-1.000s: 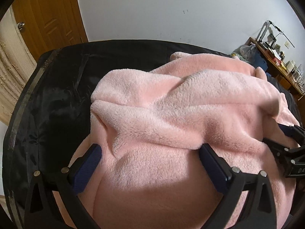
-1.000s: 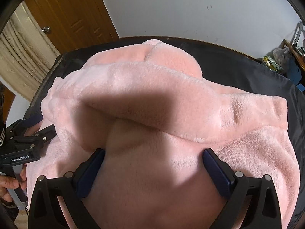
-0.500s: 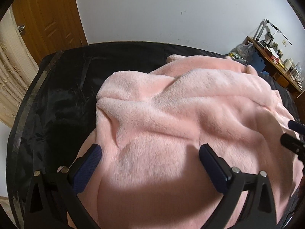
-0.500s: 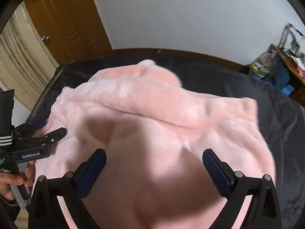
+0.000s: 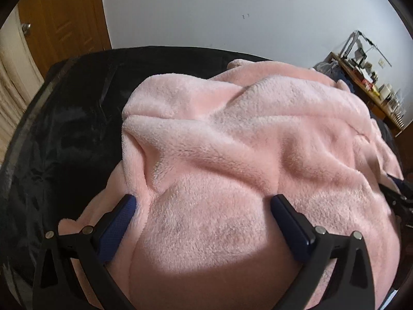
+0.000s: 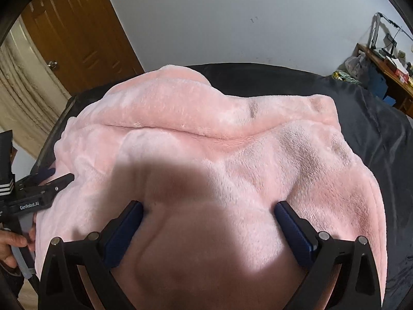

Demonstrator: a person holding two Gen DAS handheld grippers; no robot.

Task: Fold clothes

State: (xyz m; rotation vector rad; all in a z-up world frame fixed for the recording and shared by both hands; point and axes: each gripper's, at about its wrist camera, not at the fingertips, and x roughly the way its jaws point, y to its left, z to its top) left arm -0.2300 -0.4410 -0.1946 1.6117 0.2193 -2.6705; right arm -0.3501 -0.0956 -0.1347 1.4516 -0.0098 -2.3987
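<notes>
Lay heaped across the black-covered tabletop (image 5: 77,118): a pink fleece garment (image 5: 245,155), bunched in thick folds, with one long folded edge running side to side in the right wrist view (image 6: 206,134). Reached nearly to the far edge of the tabletop on the left; stopped short on the right, leaving a broad bare strip of black cover (image 6: 374,118) toward the far right corner. Also left bare: a wide stretch along the left edge in the left wrist view.

Left gripper (image 5: 204,202): fingers (image 5: 118,222) spread wide, pressed down into the fleece on either side of a mound, pinching nothing. Seen from the side in the right wrist view (image 6: 55,177), at the garment's left edge, held by a hand (image 6: 11,245).

Right gripper (image 6: 207,208): fingers (image 6: 291,227) likewise spread wide over the near part of the garment, gripping nothing.

Beyond the far edge: white wall (image 5: 232,13), wooden door (image 6: 77,25).
</notes>
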